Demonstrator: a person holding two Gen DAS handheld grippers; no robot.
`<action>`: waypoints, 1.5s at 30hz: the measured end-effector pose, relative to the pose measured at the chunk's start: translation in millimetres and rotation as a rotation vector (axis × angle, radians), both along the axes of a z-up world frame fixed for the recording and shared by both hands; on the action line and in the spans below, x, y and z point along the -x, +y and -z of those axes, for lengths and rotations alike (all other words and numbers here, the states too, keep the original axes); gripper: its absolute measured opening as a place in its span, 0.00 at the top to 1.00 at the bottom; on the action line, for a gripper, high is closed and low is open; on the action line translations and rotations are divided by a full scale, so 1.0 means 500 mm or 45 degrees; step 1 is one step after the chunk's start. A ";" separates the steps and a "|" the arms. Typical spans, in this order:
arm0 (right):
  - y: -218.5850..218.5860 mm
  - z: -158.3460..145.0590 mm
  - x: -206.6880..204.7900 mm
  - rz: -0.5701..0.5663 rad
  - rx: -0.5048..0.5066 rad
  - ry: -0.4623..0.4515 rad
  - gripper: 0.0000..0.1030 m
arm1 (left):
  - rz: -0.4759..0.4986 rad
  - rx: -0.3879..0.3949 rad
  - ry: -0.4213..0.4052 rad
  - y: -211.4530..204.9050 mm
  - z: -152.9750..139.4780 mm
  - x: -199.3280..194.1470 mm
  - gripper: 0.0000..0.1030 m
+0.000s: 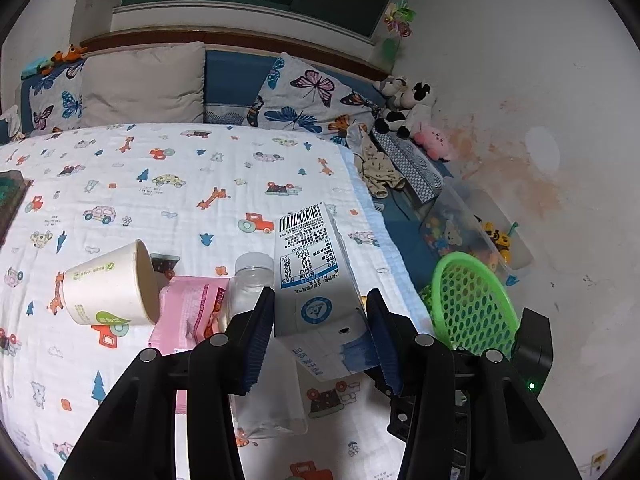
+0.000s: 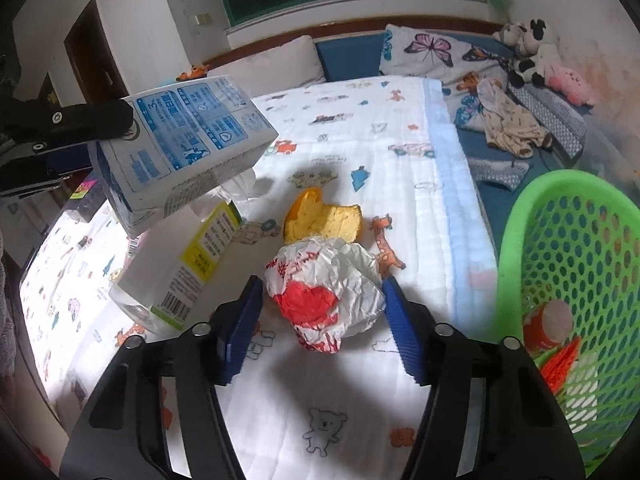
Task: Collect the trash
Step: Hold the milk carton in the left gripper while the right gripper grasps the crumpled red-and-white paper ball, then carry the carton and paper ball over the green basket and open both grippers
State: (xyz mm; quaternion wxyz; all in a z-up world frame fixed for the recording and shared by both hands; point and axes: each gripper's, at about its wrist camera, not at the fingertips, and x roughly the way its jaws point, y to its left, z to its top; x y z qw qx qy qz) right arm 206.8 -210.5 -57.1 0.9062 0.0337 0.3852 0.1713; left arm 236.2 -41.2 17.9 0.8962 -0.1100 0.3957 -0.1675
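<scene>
My left gripper is shut on a white-and-blue milk carton, held tilted above the bed; the same carton shows at the upper left of the right wrist view. My right gripper is low over the bedsheet, its blue pads against both sides of a crumpled white-and-red paper wrapper. A piece of orange peel lies just beyond the wrapper. A paper cup on its side, a pink packet and a clear plastic bottle lie left of the carton.
A green mesh basket stands off the bed's right edge with a red cup and other bits inside; the basket also shows right of the carton. A box with a yellow label lies left of the wrapper. Pillows and plush toys line the far side.
</scene>
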 end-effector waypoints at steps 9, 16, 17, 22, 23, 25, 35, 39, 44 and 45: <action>-0.060 -0.046 0.074 0.056 -0.018 -0.066 0.46 | 0.086 0.035 -0.036 -0.045 -0.028 0.022 0.56; -0.163 -0.069 0.117 0.215 0.003 -0.110 0.46 | 0.201 0.056 -0.030 -0.133 -0.036 0.026 0.56; -0.183 -0.069 0.122 0.247 0.003 -0.110 0.46 | 0.218 0.057 -0.028 -0.150 -0.036 0.026 0.56; -0.265 -0.063 0.146 0.367 0.007 -0.104 0.46 | 0.296 0.073 -0.019 -0.218 -0.038 0.025 0.57; -0.281 -0.060 0.151 0.393 0.012 -0.099 0.46 | 0.309 0.074 -0.023 -0.229 -0.039 0.025 0.57; -0.306 -0.050 0.158 0.436 0.022 -0.086 0.46 | 0.345 0.089 -0.018 -0.257 -0.040 0.022 0.57; -0.380 -0.014 0.177 0.563 0.019 -0.018 0.42 | 0.459 0.057 0.036 -0.386 0.006 0.003 0.56; -0.391 -0.001 0.179 0.585 0.009 -0.003 0.40 | 0.483 -0.004 0.053 -0.413 0.030 0.004 0.51; -0.391 0.005 0.182 0.591 -0.005 0.005 0.39 | 0.492 -0.032 0.058 -0.415 0.044 0.007 0.39; -0.389 0.004 0.183 0.589 -0.007 0.003 0.39 | 0.487 -0.041 0.056 -0.413 0.045 0.010 0.39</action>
